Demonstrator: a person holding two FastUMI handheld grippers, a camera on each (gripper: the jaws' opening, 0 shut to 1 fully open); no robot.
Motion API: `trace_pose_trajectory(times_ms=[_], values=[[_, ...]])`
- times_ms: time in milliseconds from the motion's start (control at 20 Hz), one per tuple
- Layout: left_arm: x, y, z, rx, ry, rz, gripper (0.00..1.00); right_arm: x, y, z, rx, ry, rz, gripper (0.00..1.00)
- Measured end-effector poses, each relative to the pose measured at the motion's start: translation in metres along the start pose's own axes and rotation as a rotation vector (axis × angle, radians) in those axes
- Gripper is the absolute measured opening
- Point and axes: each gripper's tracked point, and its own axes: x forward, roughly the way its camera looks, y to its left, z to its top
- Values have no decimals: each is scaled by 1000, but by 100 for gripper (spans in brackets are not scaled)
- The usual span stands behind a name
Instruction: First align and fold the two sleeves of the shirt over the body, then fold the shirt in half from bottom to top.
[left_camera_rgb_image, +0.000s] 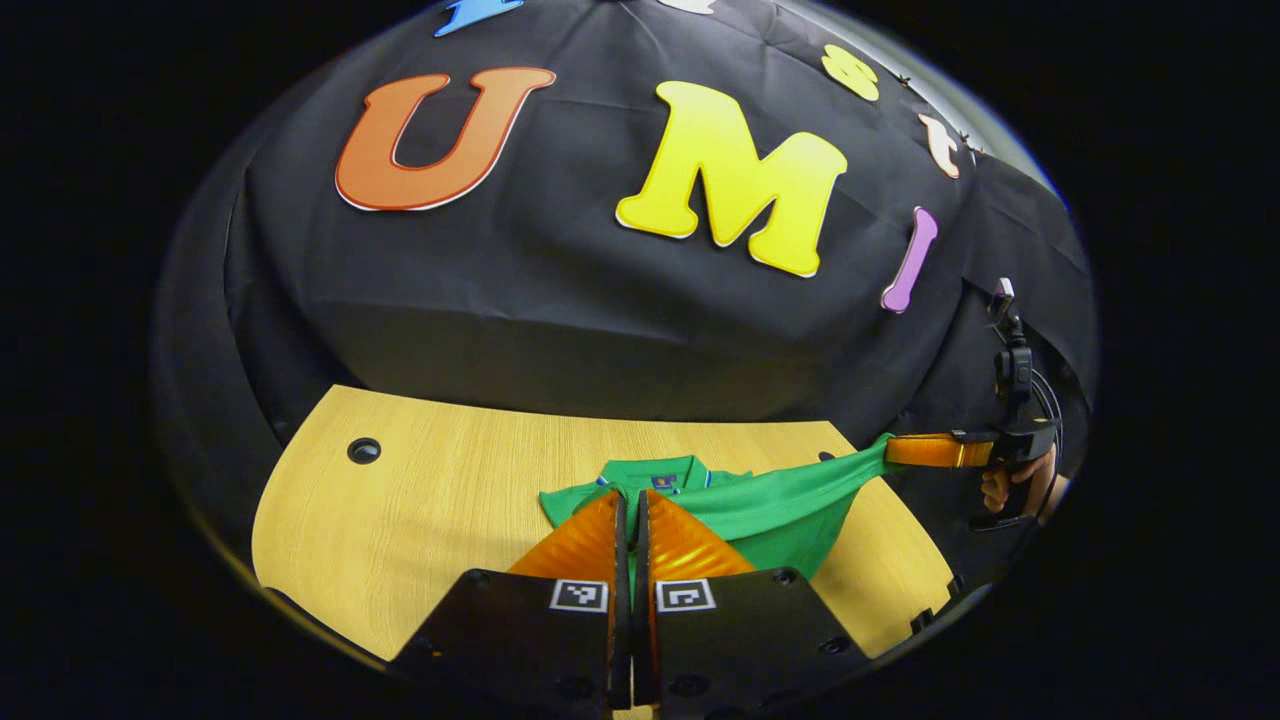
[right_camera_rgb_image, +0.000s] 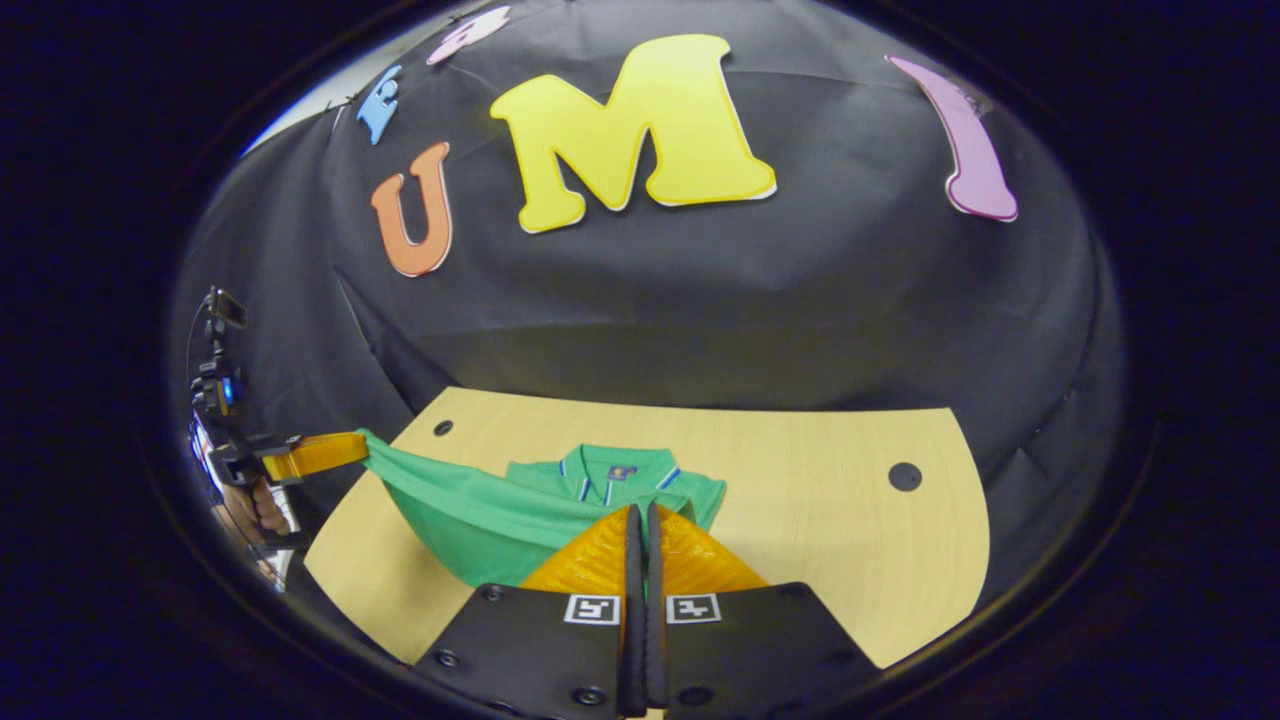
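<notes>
The shirt lies on the table, collar toward the booth wall at 12 o'clock. Its near hem is lifted clear of the wood and pulled taut between the two grippers, so this looks like the last step, the bottom-to-top fold. The sleeves appear already tucked over the body, though the raised cloth hides much of them.

In the left gripper view, the left gripper sits at 6 o'clock with its fingers pressed nearly together, a sliver of green cloth pinched in the narrow gap. The right gripper shows at 3 o'clock, its fingers closed on a stretched corner of the hem, a hand wrapped round its grip below the body. In the right gripper view the same scene mirrors: the right gripper's own fingers meet at 6 o'clock over the cloth, and the left one grips the other corner at 9 o'clock.

Both grippers are held level, pointing toward the wall, well apart, with the hem sagging slightly between them.

Next, I judge, both must travel together toward 12 o'clock, keeping the hem taut and even, lower it onto the collar edge, then let go.
</notes>
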Motion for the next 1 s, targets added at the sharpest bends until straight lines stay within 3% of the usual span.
trace_pose_trajectory(times_ms=[250, 400, 700, 850, 1000], values=[[60, 26, 8, 1, -45, 34, 4, 67, -13, 14, 7, -64, -18, 0], [102, 42, 1, -11, -62, 48, 4, 108, -22, 2, 13, -65, -22, 3], [178, 74, -43, -13, -23, 85, 4, 191, -40, -32, 1, -14, -28, 2], [200, 86, -64, -17, 3, 113, 4, 216, -52, -46, -28, -6, -55, 0], [213, 104, -90, -3, 57, 168, 4, 235, -65, -61, -59, 22, -86, 5]])
